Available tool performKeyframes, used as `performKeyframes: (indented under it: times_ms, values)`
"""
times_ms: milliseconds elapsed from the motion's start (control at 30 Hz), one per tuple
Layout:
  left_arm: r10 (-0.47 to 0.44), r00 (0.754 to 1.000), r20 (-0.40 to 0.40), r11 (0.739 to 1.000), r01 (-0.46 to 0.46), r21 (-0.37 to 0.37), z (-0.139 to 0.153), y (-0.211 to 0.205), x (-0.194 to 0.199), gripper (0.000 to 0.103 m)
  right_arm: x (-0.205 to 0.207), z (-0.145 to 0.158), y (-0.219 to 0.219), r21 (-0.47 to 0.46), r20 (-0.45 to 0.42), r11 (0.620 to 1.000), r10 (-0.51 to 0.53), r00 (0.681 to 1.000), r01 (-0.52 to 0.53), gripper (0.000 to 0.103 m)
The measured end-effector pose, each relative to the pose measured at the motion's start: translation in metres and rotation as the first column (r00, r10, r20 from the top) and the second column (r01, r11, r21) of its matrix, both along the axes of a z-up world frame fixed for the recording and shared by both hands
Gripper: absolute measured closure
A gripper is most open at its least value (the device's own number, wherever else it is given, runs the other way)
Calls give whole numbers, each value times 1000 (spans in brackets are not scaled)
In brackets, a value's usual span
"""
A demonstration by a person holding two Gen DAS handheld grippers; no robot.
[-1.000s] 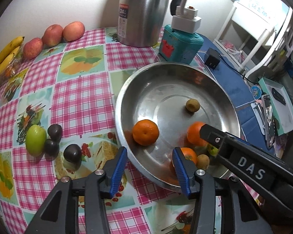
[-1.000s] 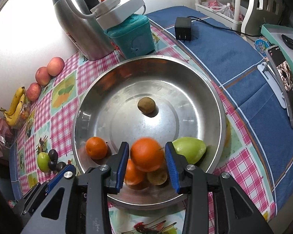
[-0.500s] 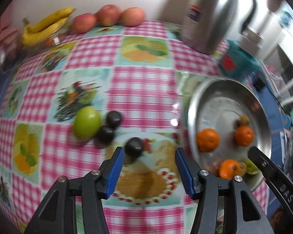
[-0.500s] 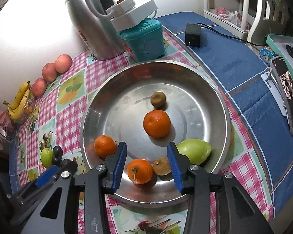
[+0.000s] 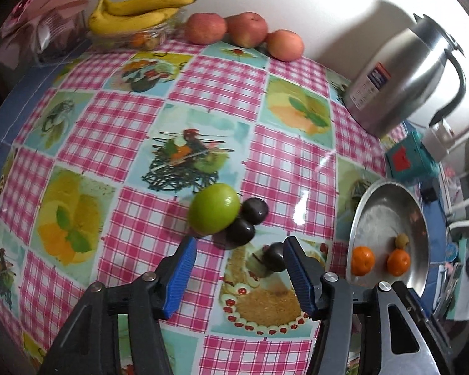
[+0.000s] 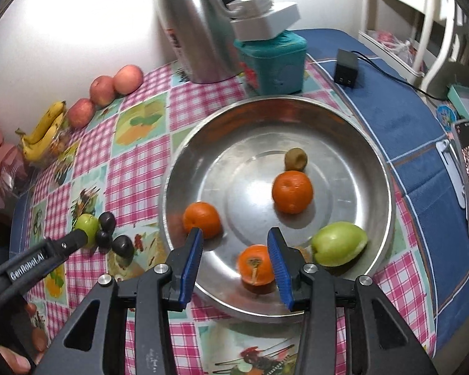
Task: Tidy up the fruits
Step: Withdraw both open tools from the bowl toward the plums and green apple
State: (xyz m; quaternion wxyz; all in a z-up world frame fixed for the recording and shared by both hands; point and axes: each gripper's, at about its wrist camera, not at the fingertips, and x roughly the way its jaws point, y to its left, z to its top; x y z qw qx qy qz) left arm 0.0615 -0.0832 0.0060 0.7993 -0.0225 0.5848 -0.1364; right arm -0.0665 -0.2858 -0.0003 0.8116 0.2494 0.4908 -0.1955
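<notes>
- Steel basin [image 6: 372, 143] on the right of the checked bench [image 5: 115, 125] holds three oranges, a green fruit and small brown ones.
- My left gripper [image 5: 237, 268] hangs empty above the dark plums [image 5: 240, 231] and green fruit [image 5: 214, 212] left outside; its jaws are opening, I judge for a pick.
- My right gripper [image 6: 234, 259] waits part-open and empty over the basin's near rim, hiding another brown fruit.

Left wrist view: the surface [image 5: 222, 72] is faced steeply downward, close.
Right wrist view: the steel bowl [image 6: 353, 131] is overlooked.
Shared: bowl, dark plums [image 5: 254, 211].
</notes>
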Motion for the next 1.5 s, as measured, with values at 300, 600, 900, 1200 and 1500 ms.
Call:
performKeyframes:
  times_ms: [300,600,900,1200,1500]
  values:
    - [59,998,-13,998,-59,4,-2,18,7,19,4,-1,7,-22,-13,999,23,1000,-23,46]
    - [49,999,-14,997,-48,61,-9,16,7,2,6,-4,8,-53,-28,998,32,999,-33,34]
    - [44,999,1,996,-44,80,-9,16,8,0,7,-4,10,-74,-25,996,43,999,-44,18]
    - [19,999,44,993,-24,112,-4,14,7,0,8,-5,12,-105,-18,993,53,998,-55,11]
    - [-7,996,92,992,-4,124,2,14,6,0,6,-5,13,-116,3,992,43,999,-42,11]
